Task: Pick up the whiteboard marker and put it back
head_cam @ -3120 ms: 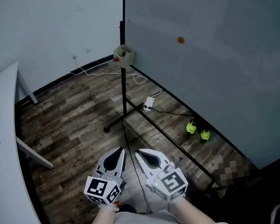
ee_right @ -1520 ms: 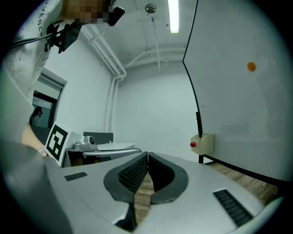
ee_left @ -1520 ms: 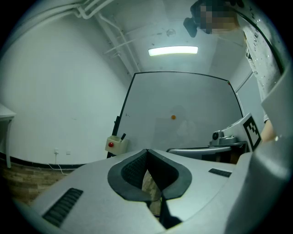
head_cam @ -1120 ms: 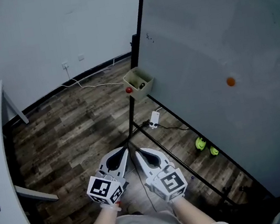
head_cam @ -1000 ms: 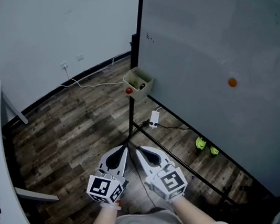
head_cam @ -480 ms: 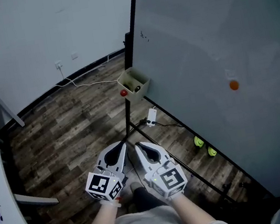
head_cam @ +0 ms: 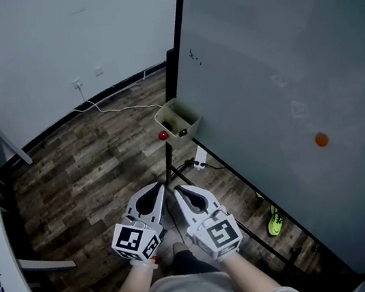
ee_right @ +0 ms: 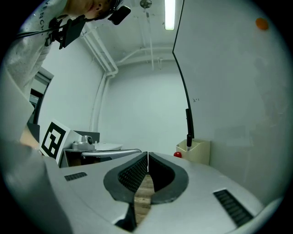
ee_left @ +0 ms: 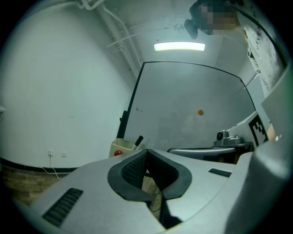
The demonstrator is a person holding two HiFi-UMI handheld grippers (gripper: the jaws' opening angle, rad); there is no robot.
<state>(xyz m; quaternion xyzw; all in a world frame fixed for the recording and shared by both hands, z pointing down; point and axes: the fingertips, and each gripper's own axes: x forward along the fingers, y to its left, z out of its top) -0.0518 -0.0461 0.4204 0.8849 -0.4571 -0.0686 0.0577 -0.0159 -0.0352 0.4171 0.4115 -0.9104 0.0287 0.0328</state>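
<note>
Your left tool (ee_left: 146,153) and right tool (ee_right: 147,155) are closed, empty. Reach the marker (ee_left: 138,140) unopened and you could knock its box (head_cam: 178,120).

The light is cool, even and rather dim. A fluorescent ceiling strip (ee_left: 179,46) sits above the whiteboard (head_cam: 282,76) in the left gripper view, blown out to plain white, and leaves a faint pale sheen on the board's upper part. In the head view the board is flat grey without hard glare, and the wooden floor (head_cam: 90,171) darkens into deep shadow at the board's foot. Both gripper views are fisheye: the board's edge bows and black corners ring the picture. Close to the lens, the shells of the left gripper (ee_left: 146,151) and the right gripper (ee_right: 147,155) look soft.
</note>
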